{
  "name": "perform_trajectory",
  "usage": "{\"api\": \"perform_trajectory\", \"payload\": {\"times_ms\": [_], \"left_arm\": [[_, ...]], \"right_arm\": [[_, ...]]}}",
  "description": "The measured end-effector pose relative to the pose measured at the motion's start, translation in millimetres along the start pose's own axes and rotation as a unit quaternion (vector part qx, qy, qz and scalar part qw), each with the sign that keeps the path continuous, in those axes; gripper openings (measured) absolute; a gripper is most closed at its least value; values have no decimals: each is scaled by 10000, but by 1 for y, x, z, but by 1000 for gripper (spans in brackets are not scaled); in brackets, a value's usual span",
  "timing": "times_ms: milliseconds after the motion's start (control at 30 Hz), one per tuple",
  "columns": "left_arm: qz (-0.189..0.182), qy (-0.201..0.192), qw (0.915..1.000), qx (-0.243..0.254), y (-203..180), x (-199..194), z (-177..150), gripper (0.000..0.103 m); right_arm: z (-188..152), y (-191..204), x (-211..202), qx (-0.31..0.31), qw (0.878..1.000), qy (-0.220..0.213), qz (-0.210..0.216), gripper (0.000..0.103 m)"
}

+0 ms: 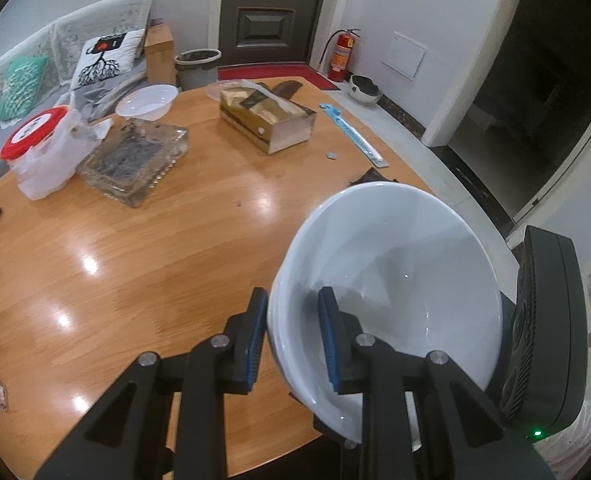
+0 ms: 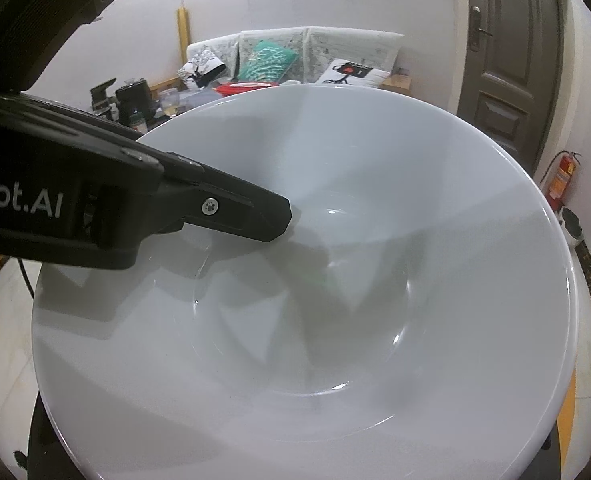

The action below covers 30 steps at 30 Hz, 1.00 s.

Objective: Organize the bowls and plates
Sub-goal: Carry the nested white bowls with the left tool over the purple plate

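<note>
A white bowl (image 1: 391, 280) hangs tilted over the near right edge of the round wooden table (image 1: 155, 264). My left gripper (image 1: 293, 340) is shut on its near rim, one blue-padded finger outside the wall and one inside. The same bowl (image 2: 335, 300) fills the right wrist view, with the left gripper's finger (image 2: 235, 216) reaching inside it from the left. My right gripper's own fingers are hidden under the bowl; its black body (image 1: 547, 332) shows just right of the bowl in the left wrist view. A second white bowl (image 1: 147, 100) sits at the table's far left.
On the table: a glass tray (image 1: 135, 160), a bagged red-lidded container (image 1: 39, 148), a gold tissue box (image 1: 267, 120), a blue packet (image 1: 355, 136), a coin (image 1: 331, 155). Sofa, bin, door and fire extinguisher (image 1: 341, 56) stand beyond.
</note>
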State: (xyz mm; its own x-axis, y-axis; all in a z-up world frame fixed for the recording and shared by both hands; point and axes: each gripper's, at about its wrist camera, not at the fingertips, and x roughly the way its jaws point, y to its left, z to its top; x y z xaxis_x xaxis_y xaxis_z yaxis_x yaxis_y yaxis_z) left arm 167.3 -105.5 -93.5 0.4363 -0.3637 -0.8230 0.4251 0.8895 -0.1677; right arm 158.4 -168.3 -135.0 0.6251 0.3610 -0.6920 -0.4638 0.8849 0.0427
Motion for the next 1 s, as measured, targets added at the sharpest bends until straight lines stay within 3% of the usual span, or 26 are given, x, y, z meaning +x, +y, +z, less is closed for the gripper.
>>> {"api": "perform_trajectory", "payload": {"times_ms": [567, 1000], "left_arm": [[-198, 207, 9993, 251, -51, 36, 4, 21], [-340, 386, 9985, 194, -58, 65, 5, 21]], "right_arm": [[-42, -43, -19, 287, 9993, 127, -191, 102], [-55, -60, -13, 365, 9984, 373, -214, 102]]}}
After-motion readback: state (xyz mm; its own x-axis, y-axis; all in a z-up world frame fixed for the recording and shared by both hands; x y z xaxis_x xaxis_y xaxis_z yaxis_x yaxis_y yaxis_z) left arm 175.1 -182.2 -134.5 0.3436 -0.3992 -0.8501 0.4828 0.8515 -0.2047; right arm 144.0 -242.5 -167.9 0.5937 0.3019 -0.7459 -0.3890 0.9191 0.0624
